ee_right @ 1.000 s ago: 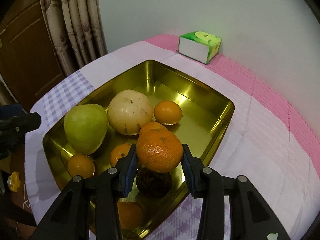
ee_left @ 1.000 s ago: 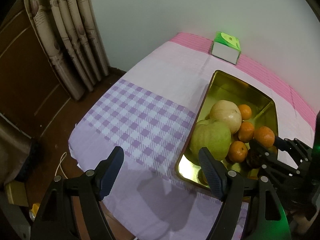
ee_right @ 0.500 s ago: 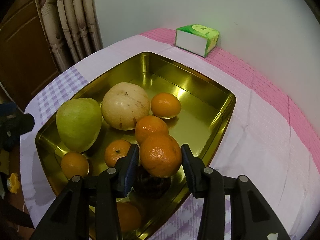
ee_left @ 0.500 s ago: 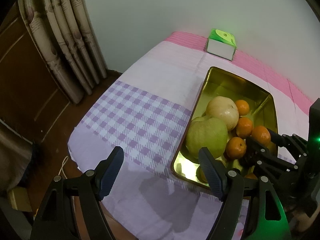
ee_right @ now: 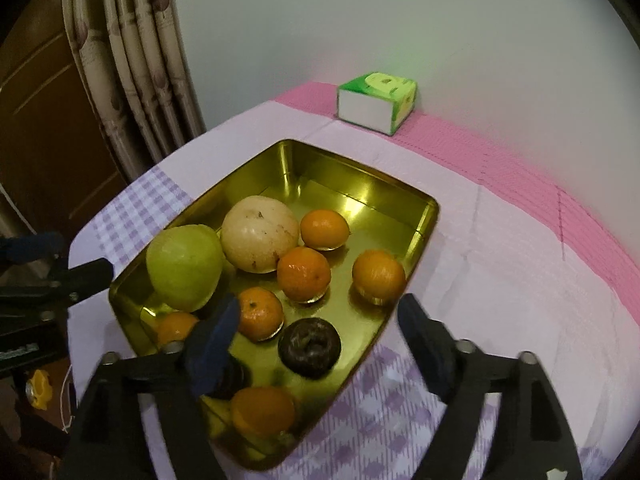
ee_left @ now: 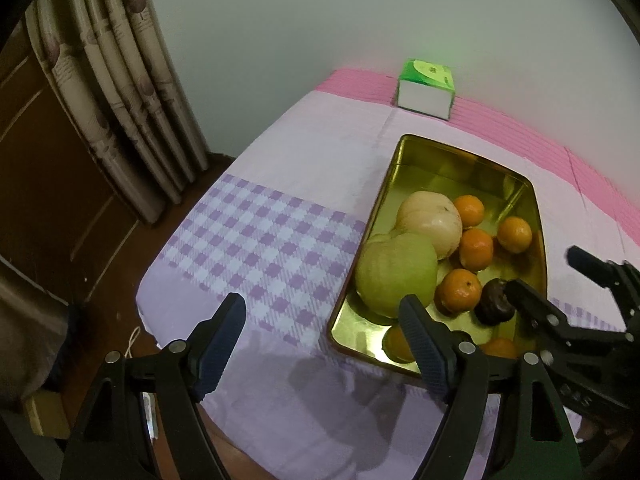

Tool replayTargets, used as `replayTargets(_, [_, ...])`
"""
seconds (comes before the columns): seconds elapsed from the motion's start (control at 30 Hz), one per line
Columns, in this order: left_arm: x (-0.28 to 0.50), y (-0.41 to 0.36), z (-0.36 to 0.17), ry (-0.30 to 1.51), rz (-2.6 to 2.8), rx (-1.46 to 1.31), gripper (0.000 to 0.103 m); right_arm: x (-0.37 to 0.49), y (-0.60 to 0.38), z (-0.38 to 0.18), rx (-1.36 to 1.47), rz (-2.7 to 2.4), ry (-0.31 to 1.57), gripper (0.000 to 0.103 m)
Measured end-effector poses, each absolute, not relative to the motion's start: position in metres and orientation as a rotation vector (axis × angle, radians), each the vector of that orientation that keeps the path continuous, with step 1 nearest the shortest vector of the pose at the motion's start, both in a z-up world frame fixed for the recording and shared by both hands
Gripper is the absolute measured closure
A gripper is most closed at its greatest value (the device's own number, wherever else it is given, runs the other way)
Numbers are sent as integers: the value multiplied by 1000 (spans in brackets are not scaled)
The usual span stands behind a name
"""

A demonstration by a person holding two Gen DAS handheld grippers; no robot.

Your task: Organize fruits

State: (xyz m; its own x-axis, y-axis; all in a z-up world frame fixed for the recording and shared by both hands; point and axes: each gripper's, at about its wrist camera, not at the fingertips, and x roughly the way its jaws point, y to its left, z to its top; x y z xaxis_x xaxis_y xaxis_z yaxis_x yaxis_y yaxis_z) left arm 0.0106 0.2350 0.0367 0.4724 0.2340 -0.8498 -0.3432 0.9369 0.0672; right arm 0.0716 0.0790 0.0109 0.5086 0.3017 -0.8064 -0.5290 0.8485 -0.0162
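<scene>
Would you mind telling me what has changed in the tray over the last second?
The right tool has opened and let go of the orange it held; that orange now rests in the gold tray near its right wall, and the tool has drawn back. The left tool stays open beside the tray. The green fruit, pale fruit and tissue box are unmoved.

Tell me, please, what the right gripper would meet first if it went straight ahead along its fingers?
Probably the dark brown fruit in the gold tray: it lies just ahead of the open right gripper, with the oranges beyond. Depth is hard to judge.
</scene>
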Motion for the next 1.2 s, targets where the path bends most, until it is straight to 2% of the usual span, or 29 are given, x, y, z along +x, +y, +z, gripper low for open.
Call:
replayTargets(0.03, [10, 234, 37, 1020, 352, -113, 24, 69, 76, 12, -272, 497, 908, 15])
replayTargets(0.27, [12, 221, 35, 1027, 323, -68, 23, 56, 54, 11, -219, 424, 971, 2])
replayTargets(1.2, [13, 207, 27, 1055, 288, -39, 23, 33, 51, -3, -239, 387, 1008, 1])
